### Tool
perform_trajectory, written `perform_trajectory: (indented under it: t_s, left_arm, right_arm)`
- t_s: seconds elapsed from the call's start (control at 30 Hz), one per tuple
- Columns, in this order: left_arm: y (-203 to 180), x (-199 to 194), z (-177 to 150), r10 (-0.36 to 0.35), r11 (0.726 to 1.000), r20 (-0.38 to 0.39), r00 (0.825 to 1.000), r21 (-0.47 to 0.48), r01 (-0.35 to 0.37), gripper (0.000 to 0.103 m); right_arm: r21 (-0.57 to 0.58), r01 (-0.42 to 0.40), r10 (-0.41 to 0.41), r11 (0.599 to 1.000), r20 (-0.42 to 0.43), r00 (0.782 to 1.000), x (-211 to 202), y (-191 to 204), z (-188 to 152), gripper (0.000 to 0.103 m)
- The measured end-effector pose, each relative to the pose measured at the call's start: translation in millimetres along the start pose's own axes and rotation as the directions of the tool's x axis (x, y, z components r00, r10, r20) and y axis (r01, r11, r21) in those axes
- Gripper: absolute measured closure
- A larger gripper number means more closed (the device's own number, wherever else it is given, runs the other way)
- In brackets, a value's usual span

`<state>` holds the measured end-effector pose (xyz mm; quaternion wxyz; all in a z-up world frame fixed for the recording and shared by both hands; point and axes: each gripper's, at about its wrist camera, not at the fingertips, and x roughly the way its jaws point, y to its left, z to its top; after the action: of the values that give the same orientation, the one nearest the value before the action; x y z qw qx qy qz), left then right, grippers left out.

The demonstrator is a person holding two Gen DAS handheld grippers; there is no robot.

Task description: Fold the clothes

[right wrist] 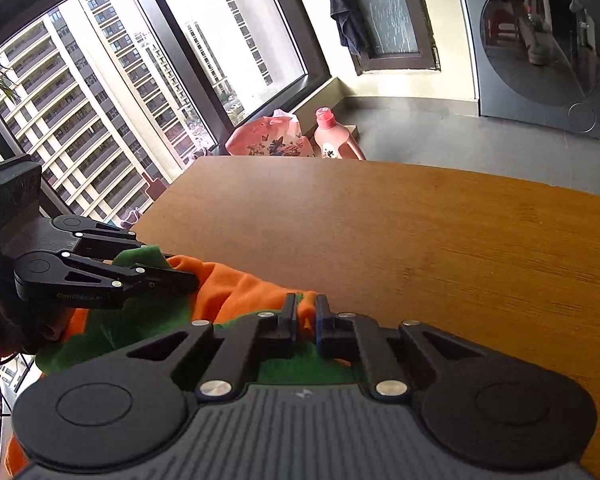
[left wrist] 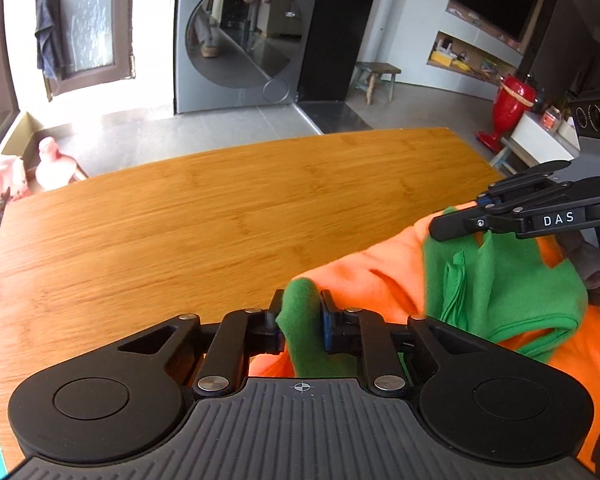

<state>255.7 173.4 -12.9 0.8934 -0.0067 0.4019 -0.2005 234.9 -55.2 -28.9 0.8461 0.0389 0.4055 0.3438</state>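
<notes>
Left wrist view: the left gripper (left wrist: pixel 302 316) is clamped on a green edge of the orange-and-green garment (left wrist: pixel 384 276), which is bunched at the near right corner of the surface (left wrist: pixel 204 216). From this gripper the cloth runs rightward, and farther right the right gripper (left wrist: pixel 440 232) comes in over the green part. In the right wrist view the right gripper is closed on an orange and green fold, with the left gripper (right wrist: pixel 184 276) off to its left, pinching the same garment. So the stretch held between the two grippers lies roughly along the near edge, both grippers equally on it. The bare wood lies ahead of both, toward the far edge. Whether this bunch is about to be spread or folded further, I cannot tell.
</notes>
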Motion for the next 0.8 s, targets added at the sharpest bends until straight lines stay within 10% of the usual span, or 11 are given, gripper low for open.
perform_trajectory:
  t_s: [0.2,0.37,0.67,0.8]
  left_arm:
    - [-19,-81,26,-0.088,0.996,0.222,0.971,0.044,0.080,0.099]
    - [-51,-137,-15,-0.163,0.985,0.249,0.955,0.095,0.143,0.096]
    - [-35,-167,-56,-0.163,0.970,0.301,0.939,-0.126,0.209,0.045]
    - [-32,-139,-56,-0.158,0.958,0.230,0.960,-0.198,0.205,0.036]
  right_arm:
    - [-0.090,-0.022,0.037,0.996,0.163,0.986,-68,38,19,0.096]
    - [-0.187,-0.037,0.068,0.982,0.162,0.984,-110,80,-20,0.096]
    - [-0.163,-0.036,0.039,0.986,0.018,0.999,-120,113,-117,0.097]
    - [-0.099,-0.026,0.027,0.995,0.003,1.000,-110,104,-141,0.097]
